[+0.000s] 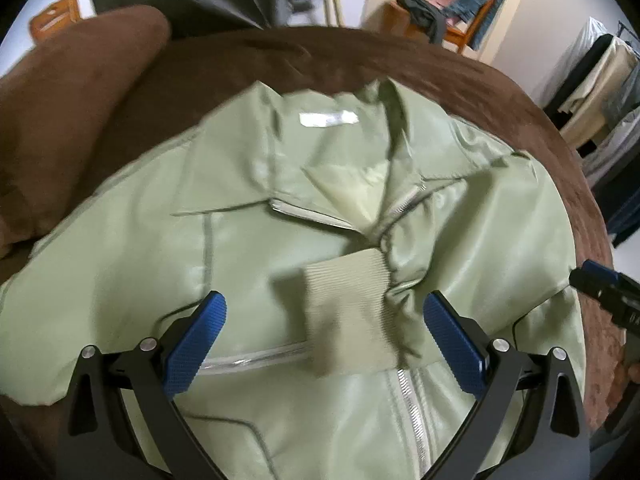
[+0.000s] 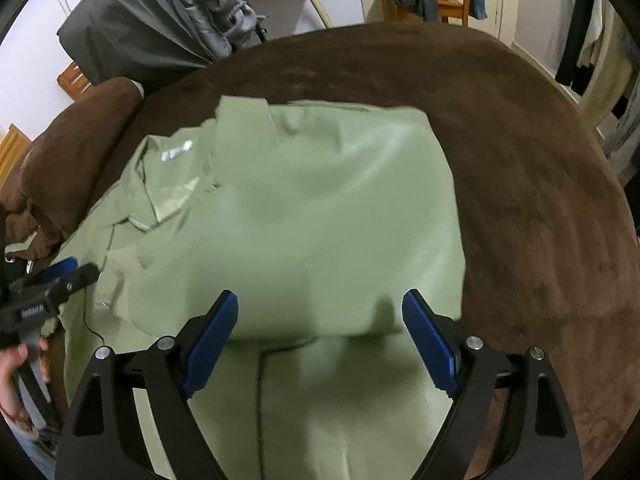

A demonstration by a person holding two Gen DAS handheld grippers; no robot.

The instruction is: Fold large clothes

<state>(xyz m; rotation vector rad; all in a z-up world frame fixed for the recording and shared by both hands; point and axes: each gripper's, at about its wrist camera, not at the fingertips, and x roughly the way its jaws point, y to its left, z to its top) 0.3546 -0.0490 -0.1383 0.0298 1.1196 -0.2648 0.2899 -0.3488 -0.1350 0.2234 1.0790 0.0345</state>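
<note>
A light green zip jacket [image 1: 248, 248] lies front-up on a brown blanket [image 1: 400, 60], collar toward the far side. One sleeve is folded across the chest, and its ribbed cuff [image 1: 348, 312] rests near the zipper. My left gripper [image 1: 324, 320] hovers open above that cuff with nothing between its blue pads. In the right wrist view the folded sleeve panel [image 2: 320, 220] covers the jacket's right half. My right gripper [image 2: 320, 320] stands open over its near edge, holding nothing. Each gripper shows at the edge of the other's view, the right gripper [image 1: 600, 284] and the left gripper [image 2: 60, 276].
A brown cushion [image 1: 80, 100] lies at the far left of the blanket. A grey padded coat [image 2: 132, 28] hangs behind. A wooden chair [image 1: 468, 16] draped with clothes and a clothes rack [image 1: 600, 92] stand at the far right. A hand [image 2: 12, 376] holds the left gripper.
</note>
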